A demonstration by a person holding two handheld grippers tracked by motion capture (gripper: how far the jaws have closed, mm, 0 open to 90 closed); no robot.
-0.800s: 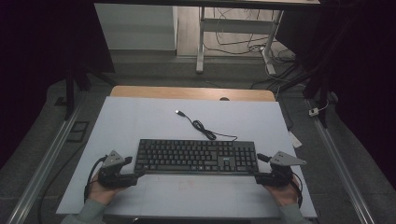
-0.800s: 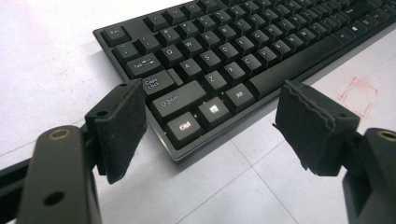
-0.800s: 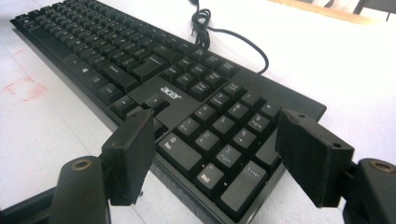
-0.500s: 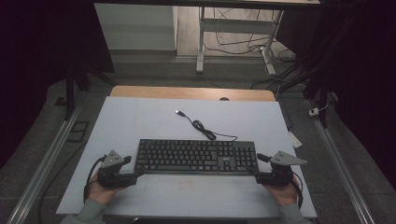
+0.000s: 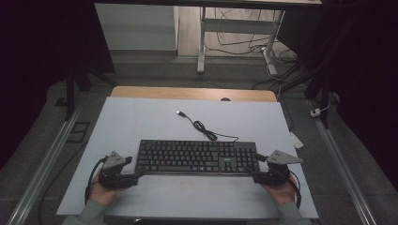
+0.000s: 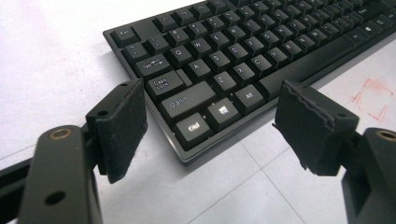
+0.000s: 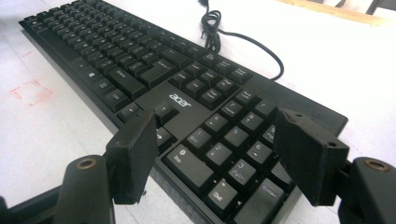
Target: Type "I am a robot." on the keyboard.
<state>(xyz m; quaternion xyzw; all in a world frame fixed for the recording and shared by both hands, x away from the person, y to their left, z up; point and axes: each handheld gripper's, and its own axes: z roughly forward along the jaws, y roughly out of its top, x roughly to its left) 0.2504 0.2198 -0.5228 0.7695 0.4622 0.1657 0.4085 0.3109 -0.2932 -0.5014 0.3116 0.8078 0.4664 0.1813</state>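
Observation:
A black keyboard (image 5: 197, 157) lies across the middle of the white table top, and its cable (image 5: 206, 129) curls away to a USB plug (image 5: 179, 113) farther back. My left gripper (image 5: 137, 171) stands open at the keyboard's left end. In the left gripper view the left gripper (image 6: 210, 128) has its jaws wide on either side of the front left corner by the Ctrl key (image 6: 193, 127), pads apart from it. My right gripper (image 5: 254, 168) is open at the right end. There the right gripper (image 7: 219, 154) straddles the number pad (image 7: 233, 140) corner.
The white table top (image 5: 141, 122) ends in a wooden strip (image 5: 187, 93) at the back. A faint red square mark (image 5: 190, 183) lies in front of the keyboard. A scrap of white paper (image 5: 295, 139) hangs off the right edge. Metal rails run along both sides on the floor.

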